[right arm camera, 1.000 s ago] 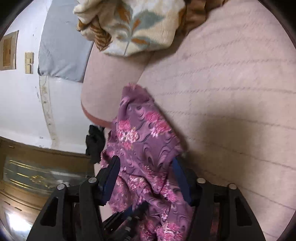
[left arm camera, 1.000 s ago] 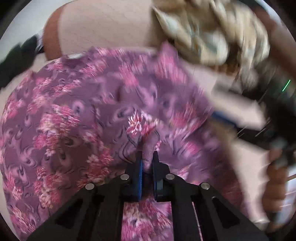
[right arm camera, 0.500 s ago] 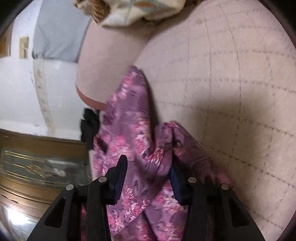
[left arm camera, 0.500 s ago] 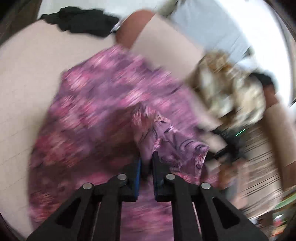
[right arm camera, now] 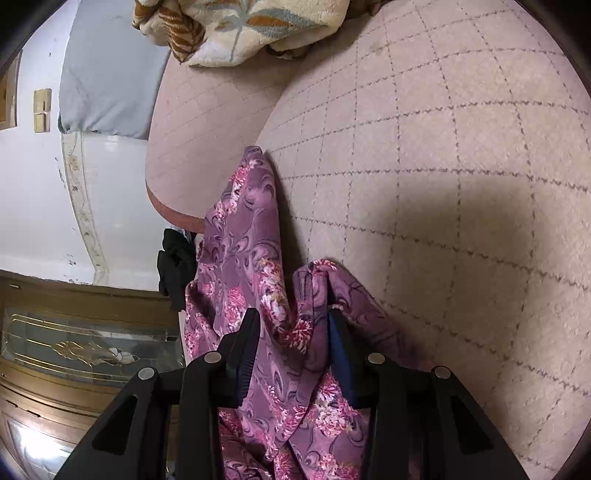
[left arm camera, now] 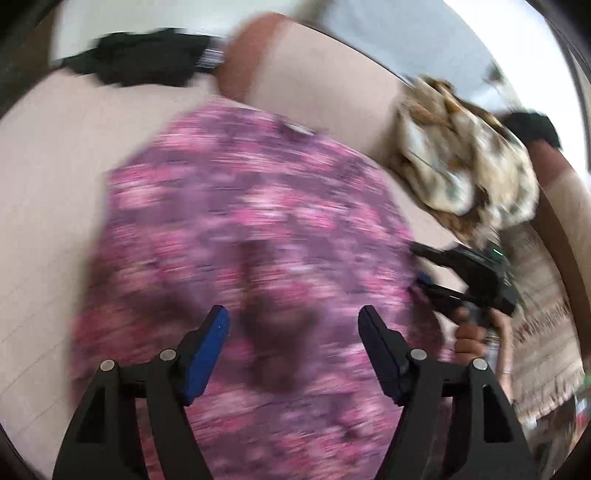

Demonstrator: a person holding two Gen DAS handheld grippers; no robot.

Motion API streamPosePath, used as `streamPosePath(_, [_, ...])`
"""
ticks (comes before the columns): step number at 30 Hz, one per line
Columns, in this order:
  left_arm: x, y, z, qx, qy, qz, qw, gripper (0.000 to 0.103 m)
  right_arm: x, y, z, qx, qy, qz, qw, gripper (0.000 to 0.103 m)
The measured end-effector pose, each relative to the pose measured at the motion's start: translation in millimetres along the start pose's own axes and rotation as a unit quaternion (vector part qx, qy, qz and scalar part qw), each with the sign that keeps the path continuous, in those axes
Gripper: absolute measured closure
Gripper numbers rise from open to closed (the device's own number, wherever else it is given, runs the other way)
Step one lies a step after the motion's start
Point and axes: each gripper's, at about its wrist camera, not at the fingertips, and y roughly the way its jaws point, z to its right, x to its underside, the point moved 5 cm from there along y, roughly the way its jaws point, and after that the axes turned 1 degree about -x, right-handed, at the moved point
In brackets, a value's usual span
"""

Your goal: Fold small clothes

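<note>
A purple garment with pink flowers (left arm camera: 240, 221) lies spread on a pale checked cushion (left arm camera: 44, 184), blurred in the left wrist view. My left gripper (left arm camera: 291, 312) hovers over its near part, the jaws opening wide with nothing held. At the garment's right edge, a hand (left arm camera: 469, 339) holds my right gripper (left arm camera: 419, 267). In the right wrist view, a raised fold of the garment (right arm camera: 310, 288) stands between the closing jaws of the right gripper (right arm camera: 292, 314). The rest of the garment runs away along the cushion (right arm camera: 443, 147).
A cream blanket with a leaf print (right arm camera: 240, 26) is heaped at the back of the cushion (left arm camera: 461, 166). A black cloth (left arm camera: 140, 66) lies beyond the garment's far edge. A wooden cabinet with glass (right arm camera: 74, 350) stands below the white wall at the left.
My left gripper let go of the garment and its jaws swung wide apart as it swept sideways. My right gripper's jaws narrowed around a fold of the garment and sank slightly.
</note>
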Motion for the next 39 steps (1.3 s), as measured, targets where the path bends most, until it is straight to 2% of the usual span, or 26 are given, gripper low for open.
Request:
streamPosePath(1, [-7, 13, 16, 0.011, 0.018, -0.016, 0.9997, 0.03, 0, 2, -1, 0.003, 0.001, 0.0, 1.0, 0.063])
streamPosePath(2, [-15, 31, 29, -0.003, 0.029, -0.036, 0.9989, 0.03, 1, 2, -2, 0.004, 0.0, 0.001, 1.0, 0.063])
streamPosePath(3, [-19, 45, 32, -0.031, 0.03, -0.055, 0.9976, 0.03, 1, 2, -2, 0.004, -0.002, 0.001, 1.0, 0.063])
streamPosePath(4, [-23, 62, 30, -0.088, 0.026, -0.086, 0.9921, 0.03, 1, 2, -2, 0.005, -0.004, 0.0, 1.0, 0.063])
streamPosePath(6, [-20, 81, 20, -0.172, 0.046, -0.122, 0.9764, 0.031, 0, 2, -1, 0.003, -0.003, -0.001, 1.0, 0.063])
streamPosePath(8, [-10, 80, 11, -0.227, 0.081, -0.123, 0.9626, 0.041, 0, 3, -2, 0.005, -0.004, -0.002, 1.0, 0.063])
streamPosePath(10, [4, 65, 0, -0.212, 0.079, -0.12, 0.9666, 0.063, 0, 3, -3, 0.008, -0.008, -0.003, 1.0, 0.063])
streamPosePath(11, [8, 58, -4, -0.208, 0.076, -0.117, 0.9683, 0.068, 0, 3, -4, 0.01, -0.009, -0.004, 1.0, 0.063])
streamPosePath(12, [12, 47, -11, -0.209, 0.071, -0.112, 0.9688, 0.079, 0, 2, -4, 0.014, -0.011, -0.004, 1.0, 0.063])
streamPosePath(13, [15, 36, -19, -0.211, 0.064, -0.102, 0.97, 0.084, 1, 2, -5, 0.018, -0.014, -0.003, 1.0, 0.063])
streamPosePath(15, [17, 9, -33, -0.192, 0.039, -0.074, 0.9778, 0.086, 2, 1, -8, 0.028, -0.021, 0.0, 0.999, 0.063])
streamPosePath(17, [21, -13, -46, -0.179, 0.017, -0.058, 0.982, 0.086, 6, -1, -12, 0.041, -0.026, 0.005, 0.999, 0.06])
streamPosePath(19, [27, -30, -67, -0.193, -0.005, -0.055, 0.9796, 0.086, 15, -2, -23, 0.042, -0.033, 0.004, 0.999, 0.041])
streamPosePath(21, [34, -44, -89, -0.208, -0.034, -0.052, 0.9762, 0.085, 28, 0, -36, 0.04, -0.051, -0.003, 0.998, 0.04])
streamPosePath(23, [39, -55, -102, -0.196, -0.055, -0.049, 0.9778, 0.078, 43, 7, -48, 0.036, -0.076, -0.023, 0.996, 0.04])
streamPosePath(25, [39, -61, -106, -0.175, -0.067, -0.046, 0.9812, 0.052, 48, 13, -50, 0.039, -0.083, -0.034, 0.995, 0.04])
streamPosePath(28, [35, -58, -95, -0.148, -0.066, -0.043, 0.9858, 0.05, 44, 17, -38, 0.036, -0.061, -0.038, 0.997, 0.04])
streamPosePath(31, [38, -31, -79, -0.126, -0.046, -0.062, 0.989, 0.05, 34, 15, -26, 0.037, -0.043, -0.028, 0.998, 0.04])
streamPosePath(32, [42, -20, -75, -0.137, -0.033, -0.074, 0.9872, 0.053, 28, 13, -22, 0.03, -0.034, -0.022, 0.999, 0.042])
streamPosePath(33, [47, -9, -71, -0.151, -0.02, -0.084, 0.9848, 0.072, 23, 11, -19, 0.027, -0.027, -0.016, 0.999, 0.049])
streamPosePath(34, [49, 2, -68, -0.156, -0.008, -0.09, 0.9837, 0.086, 18, 10, -15, 0.028, -0.023, -0.01, 0.999, 0.06])
streamPosePath(35, [51, 3, -64, -0.163, 0.005, -0.085, 0.983, 0.088, 13, 10, -11, 0.032, -0.02, -0.006, 0.999, 0.067])
streamPosePath(36, [51, -2, -60, -0.165, 0.013, -0.075, 0.9833, 0.097, 9, 8, -6, 0.039, -0.017, -0.004, 0.999, 0.082])
streamPosePath(37, [50, -14, -50, -0.143, 0.027, -0.064, 0.9872, 0.097, 7, 5, -4, 0.035, -0.01, -0.005, 0.999, 0.089])
streamPosePath(38, [49, -24, -43, -0.124, 0.036, -0.054, 0.9901, 0.097, 6, 0, -5, 0.03, -0.004, -0.007, 1.0, 0.09])
streamPosePath(39, [49, -36, -36, -0.114, 0.047, -0.045, 0.9914, 0.097, 4, -7, -10, 0.042, -0.013, -0.003, 0.999, 0.092])
